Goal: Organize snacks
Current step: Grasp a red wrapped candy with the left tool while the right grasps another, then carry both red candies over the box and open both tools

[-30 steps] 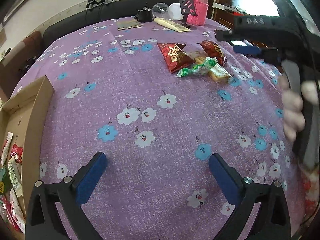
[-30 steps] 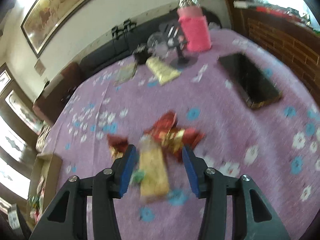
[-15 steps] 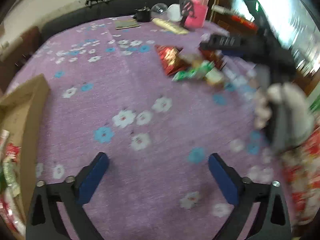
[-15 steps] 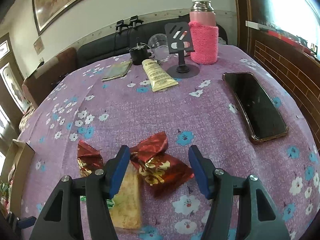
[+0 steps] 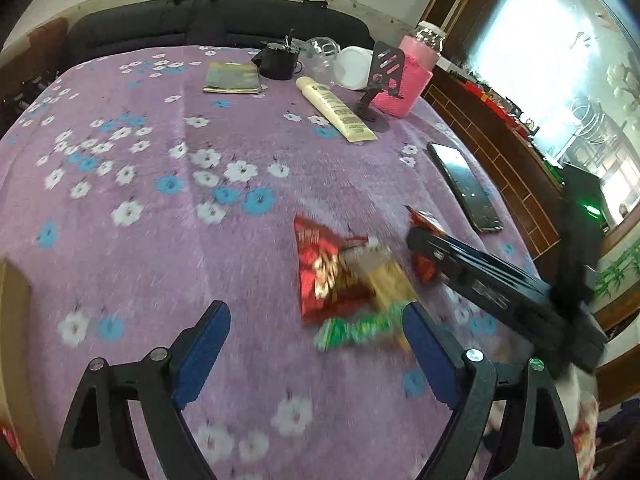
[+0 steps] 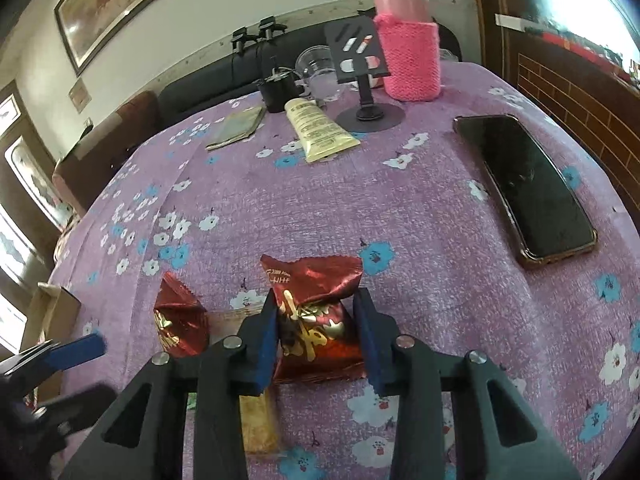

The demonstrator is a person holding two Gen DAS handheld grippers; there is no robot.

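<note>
Right hand-held gripper pinching red snack packet; left hand-held gripper open, empty. Risk: slick foil slips; tan bar at 7 o'clock snags.

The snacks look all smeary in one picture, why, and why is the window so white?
Left wrist view: the snack pile is streaked by motion blur, while the left claw looks sharp; the window is washed out by daylight. Right wrist view: crisp, the red snack packet shines with glare between the right claw fingers.

Purple flowered tablecloth, red-gold snack packet, pink bottle sleeve.
</note>
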